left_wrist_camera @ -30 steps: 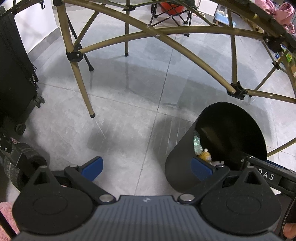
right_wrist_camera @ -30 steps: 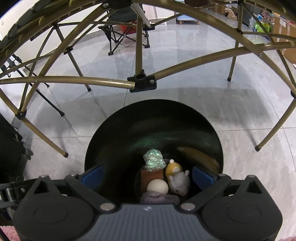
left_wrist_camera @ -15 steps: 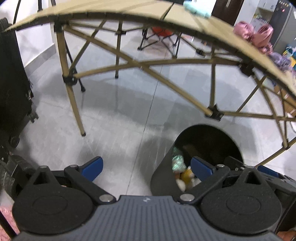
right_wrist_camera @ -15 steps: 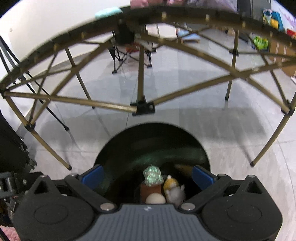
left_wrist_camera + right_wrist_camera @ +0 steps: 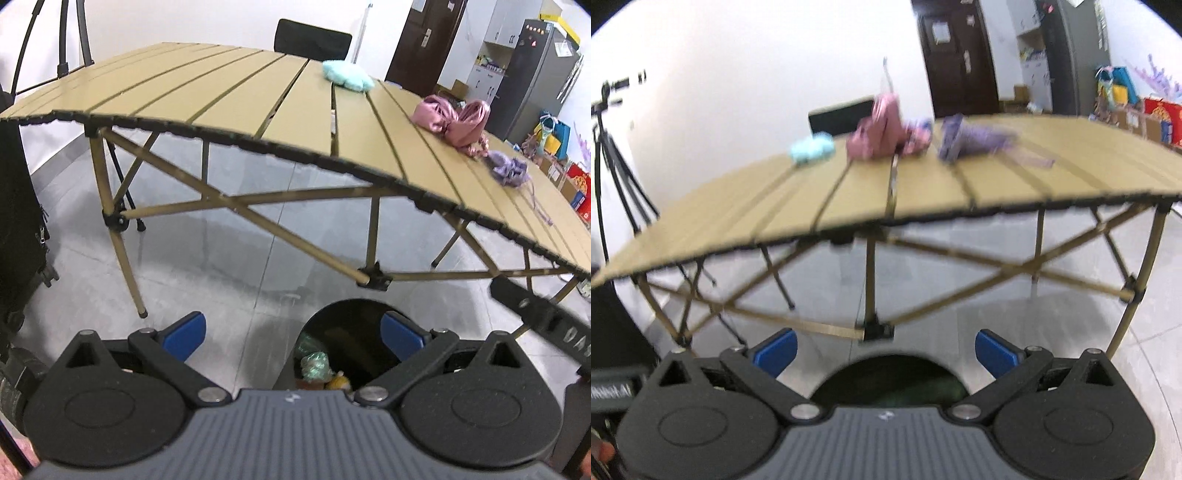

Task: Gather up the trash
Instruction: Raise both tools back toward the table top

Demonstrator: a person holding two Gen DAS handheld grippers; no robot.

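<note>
A black trash bin (image 5: 354, 321) stands on the floor below the table edge, holding a crumpled green wrapper (image 5: 314, 363) and a yellow item (image 5: 338, 382). On the tan slatted table (image 5: 229, 96) lie a light blue fluffy piece (image 5: 347, 75), a pink crumpled bag (image 5: 452, 120) and a purple crumpled piece (image 5: 508, 170). My left gripper (image 5: 293, 334) is open and empty, above the bin's left rim. My right gripper (image 5: 884, 349) is open and empty over the bin (image 5: 886, 380). The right wrist view is blurred; the pink bag (image 5: 882, 129), purple piece (image 5: 971, 138) and blue piece (image 5: 812, 147) show on the table (image 5: 923, 192).
A black suitcase (image 5: 18, 236) stands at the left on the grey tiled floor (image 5: 221, 280). Crossed table legs (image 5: 258, 218) run under the tabletop. A black chair back (image 5: 312, 38) sits behind the table. A dark door (image 5: 424, 40), a fridge (image 5: 539, 74) and colourful boxes (image 5: 576, 184) are at the right.
Both grippers have risen from low over the bin to about table height, bringing the tabletop and its items into view. Both stay open and empty.
</note>
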